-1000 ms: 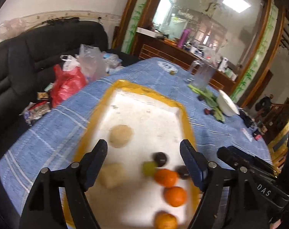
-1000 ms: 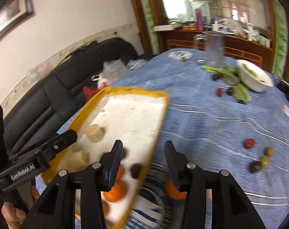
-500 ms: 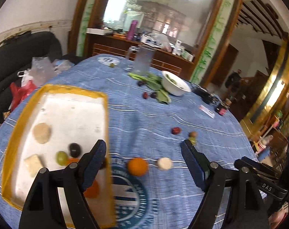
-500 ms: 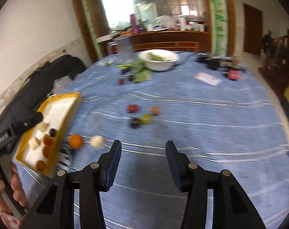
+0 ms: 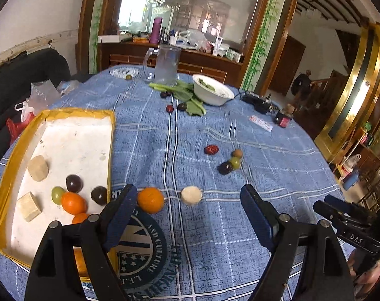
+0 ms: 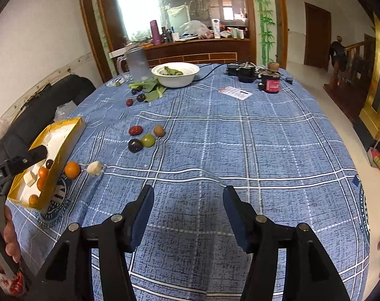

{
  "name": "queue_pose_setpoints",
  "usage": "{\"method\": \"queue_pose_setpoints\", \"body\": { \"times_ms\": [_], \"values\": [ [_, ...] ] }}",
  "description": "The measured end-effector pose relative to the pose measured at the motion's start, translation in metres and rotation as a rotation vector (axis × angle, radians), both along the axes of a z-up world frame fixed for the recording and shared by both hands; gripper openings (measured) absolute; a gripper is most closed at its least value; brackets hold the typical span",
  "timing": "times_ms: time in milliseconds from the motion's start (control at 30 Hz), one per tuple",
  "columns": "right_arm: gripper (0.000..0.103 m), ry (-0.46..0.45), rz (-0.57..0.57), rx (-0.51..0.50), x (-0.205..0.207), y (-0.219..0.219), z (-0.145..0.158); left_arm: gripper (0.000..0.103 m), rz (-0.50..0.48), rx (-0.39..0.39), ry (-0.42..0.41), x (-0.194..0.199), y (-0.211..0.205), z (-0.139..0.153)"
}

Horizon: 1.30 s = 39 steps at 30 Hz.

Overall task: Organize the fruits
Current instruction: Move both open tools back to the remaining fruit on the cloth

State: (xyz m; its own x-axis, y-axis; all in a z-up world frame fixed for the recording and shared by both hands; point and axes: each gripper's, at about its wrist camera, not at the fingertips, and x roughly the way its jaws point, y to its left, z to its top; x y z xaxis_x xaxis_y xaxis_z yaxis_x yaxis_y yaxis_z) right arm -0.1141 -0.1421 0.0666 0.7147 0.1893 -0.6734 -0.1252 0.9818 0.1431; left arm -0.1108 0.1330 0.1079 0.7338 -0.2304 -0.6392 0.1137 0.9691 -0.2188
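Both views have been swung away from the yellow tray [image 5: 109,148] at frame left toward loose fruit mid-counter. Left tool [image 5: 187,215] and right tool [image 6: 188,213] are held open, empty; an orange [image 5: 150,200] lies beside the tray, suggesting collection comes next.

Along the left edge of the blue checked cloth-covered table [image 5: 265,138]: yellow-rimmed white foam tray [image 5: 112,150], holding two pale cubes [image 5: 38,168] at left and round orange mandarins [image 5: 73,202] by its near right corner. Just right of the tray: loose orange mandarin [image 5: 150,200], then pale round cake [image 5: 191,195]. Mid-table behind these: wrinkled red date [image 5: 211,149]. Toward the far edge: white bowl [image 5: 210,97], clear glass jug [image 5: 166,65] at its left
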Motion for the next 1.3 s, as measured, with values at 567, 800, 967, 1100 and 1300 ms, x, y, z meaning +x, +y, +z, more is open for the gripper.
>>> {"method": "queue_pose_setpoints", "body": {
  "times_ms": [567,800,967,1100,1300],
  "values": [
    [0.061,-0.033,0.014,0.030,0.067,0.023,0.039,0.083,0.036,-0.020,0.003,-0.001,0.016,-0.006],
    [0.061,-0.024,0.024,0.056,0.102,0.024,0.042,0.083,0.063,-0.018,0.023,0.009,0.021,-0.007],
    [0.061,-0.009,0.018,0.215,0.131,0.002,0.029,0.083,0.084,0.012,0.005,0.007,0.021,-0.001],
    [0.061,0.056,0.038,0.338,0.146,-0.007,-0.009,0.083,0.086,0.051,0.021,0.015,0.015,-0.005],
    [0.052,0.142,0.059,0.287,0.159,0.000,-0.030,0.083,0.025,0.029,0.072,0.038,-0.009,-0.016]
  ]
}}
